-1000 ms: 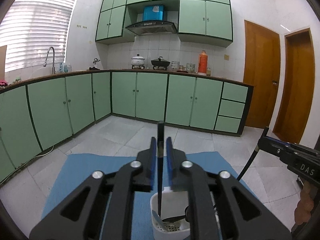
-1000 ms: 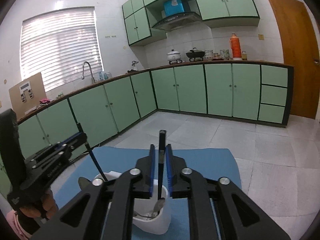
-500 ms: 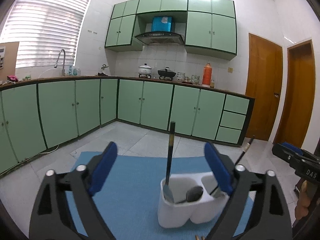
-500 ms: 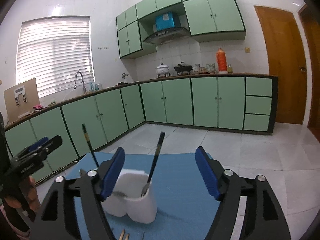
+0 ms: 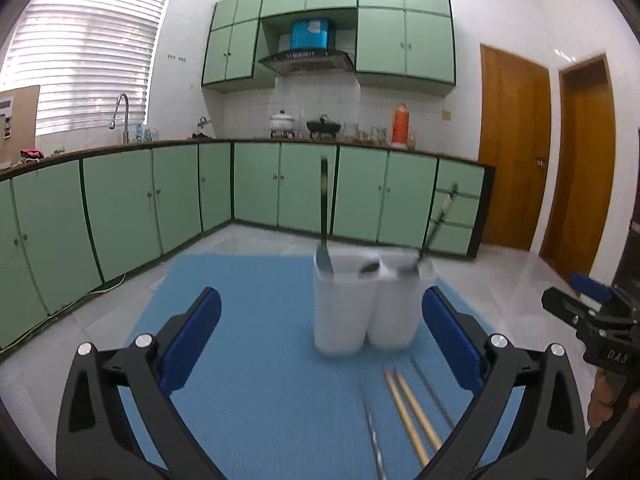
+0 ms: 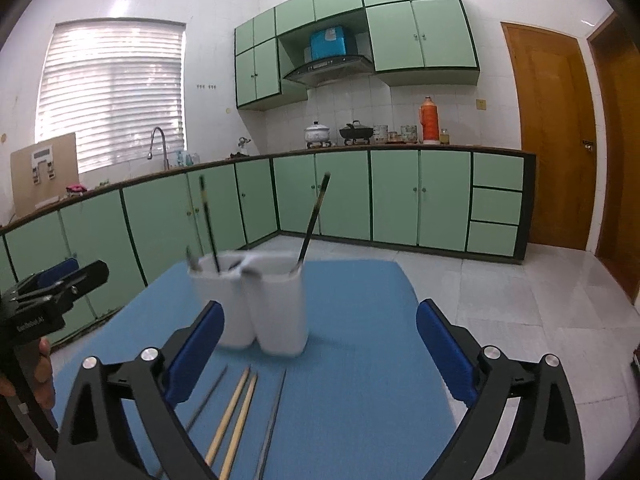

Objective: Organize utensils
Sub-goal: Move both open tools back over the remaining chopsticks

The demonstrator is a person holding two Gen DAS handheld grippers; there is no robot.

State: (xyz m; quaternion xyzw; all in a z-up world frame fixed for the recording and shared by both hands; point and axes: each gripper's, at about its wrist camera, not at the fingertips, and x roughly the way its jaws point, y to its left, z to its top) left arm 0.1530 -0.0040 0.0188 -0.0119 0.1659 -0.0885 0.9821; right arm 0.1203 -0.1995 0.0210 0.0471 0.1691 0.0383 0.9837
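Observation:
A white two-compartment utensil holder (image 5: 366, 304) stands on a blue mat (image 5: 256, 344); it also shows in the right wrist view (image 6: 264, 304). Two black-handled utensils (image 5: 323, 216) (image 5: 438, 220) stand in it, and a spoon bowl shows inside. A pair of wooden chopsticks (image 5: 410, 412) and thin metal chopsticks (image 5: 374, 432) lie on the mat in front of it; they also show in the right wrist view (image 6: 234, 416). My left gripper (image 5: 320, 344) is open and empty, back from the holder. My right gripper (image 6: 320, 344) is open and empty too.
Green kitchen cabinets (image 5: 160, 208) run along the back and left. Wooden doors (image 5: 516, 148) stand at the right. The tiled floor (image 6: 500, 304) lies beyond the mat's edge. The other gripper shows at each view's side (image 5: 592, 320) (image 6: 44, 300).
Both grippers opened and let go of black-handled utensils, which now stand in the holder. Both pulled back, so the chopsticks on the mat came into view.

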